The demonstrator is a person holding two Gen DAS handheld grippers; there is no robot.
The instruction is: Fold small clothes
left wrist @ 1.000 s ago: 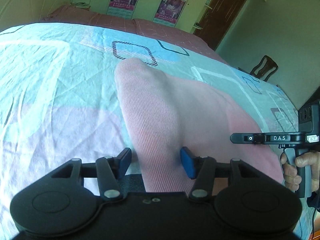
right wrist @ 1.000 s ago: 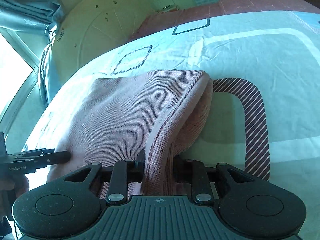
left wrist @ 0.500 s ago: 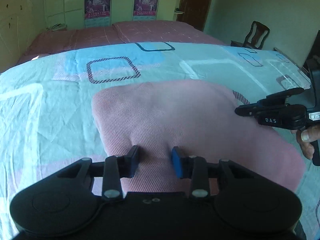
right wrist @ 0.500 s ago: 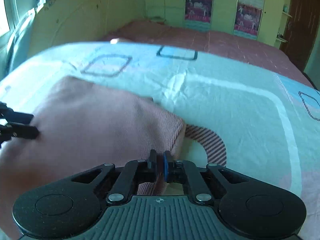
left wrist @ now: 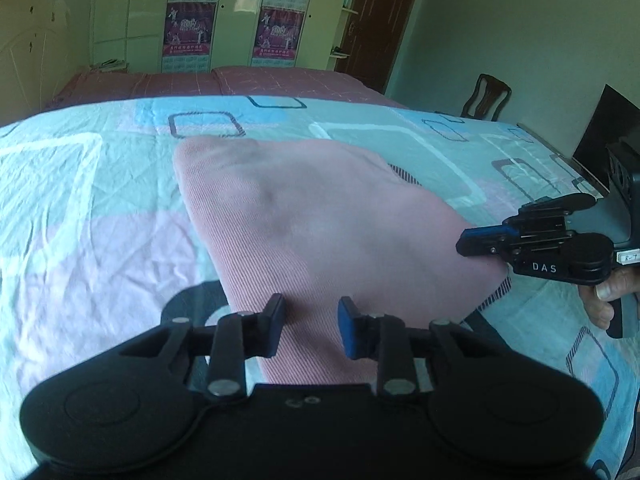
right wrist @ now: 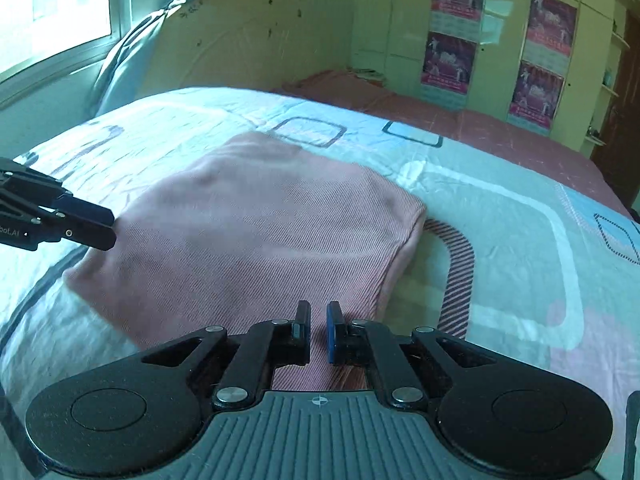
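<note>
Folded pink ribbed knit garment (left wrist: 320, 220) lies flat on the bed's light blue sheet with printed rounded squares (left wrist: 80, 200), roughly mid-bed, one folded edge toward the right side in the right wrist view (right wrist: 404, 248). Left gripper (left wrist: 311, 326) sits at the near edge of the garment, jaws spread, cloth showing between them but not pinched; blue pad on its right finger. Right gripper (right wrist: 318, 330) is over the garment's near corner, jaws a narrow gap apart, pink fabric visible in the gap, not clamped. In the left wrist view the right gripper (left wrist: 466, 242) appears side-on at the garment's right edge, white "DAS" lettering on its black body, a small white tag reading "R-7" or similar behind it, partly cut off; the person's right hand (left wrist: 608, 296) grips the handle. In the right wrist view the left gripper (right wrist: 106, 228) shows at the garment's left edge, partial text "bot.AI" on its side. Far wall has pale green wardrobe doors (right wrist: 400, 20) with purple-pink dancer posters (left wrist: 187, 28), print too small to read. Dark wooden chair (left wrist: 486, 98) stands beside the bed, dark door (left wrist: 380, 20) behind, a second bed with a pinkish-red cover (left wrist: 224, 84) beyond.
</note>
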